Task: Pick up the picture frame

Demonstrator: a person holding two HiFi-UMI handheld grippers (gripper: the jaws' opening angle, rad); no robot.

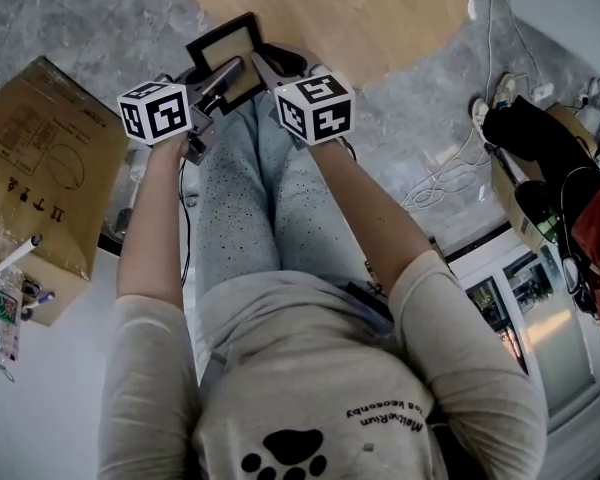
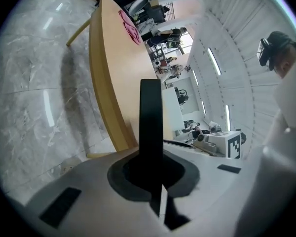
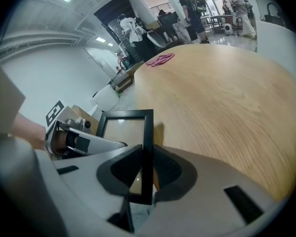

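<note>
The picture frame [image 1: 230, 40] is a flat rectangle with a narrow, matte black border around a pale tan panel. It is held between the two grippers above the person's knees, just beside the curved edge of the table [image 1: 380, 8].

The left gripper [image 1: 225, 76] is clamped on one side of it. In the left gripper view its jaws are nearly together, and the frame [image 2: 150, 117] stands edge-on between them as a thin, dark, upright bar rising out of the grey moulded jaw shells. The right gripper [image 1: 270, 71] has hold of the opposite side. In the right gripper view its dark pads press on either face of the frame's right-hand rail [image 3: 147, 147], with the jaws set wider than the left pair, and the rest of the black border and the glossy panel show above. Each gripper carries a white marker cube [image 1: 155, 113] printed with black squares.

The table is round, with a smooth, light wood-grain top and a thick, pale yellow rim [image 2: 106, 83]. A crumpled pink cloth [image 3: 160, 59] lies on its far part. The floor [image 1: 70, 8] is polished grey stone with pale veining. At the left of the head view stands a brown cardboard box [image 1: 40, 168] with printed markings, its flaps creased. Thin white cables [image 1: 450, 168] loop across the floor to the right. The person's jeans [image 1: 250, 198] are pale blue and speckled with dark dots.
</note>
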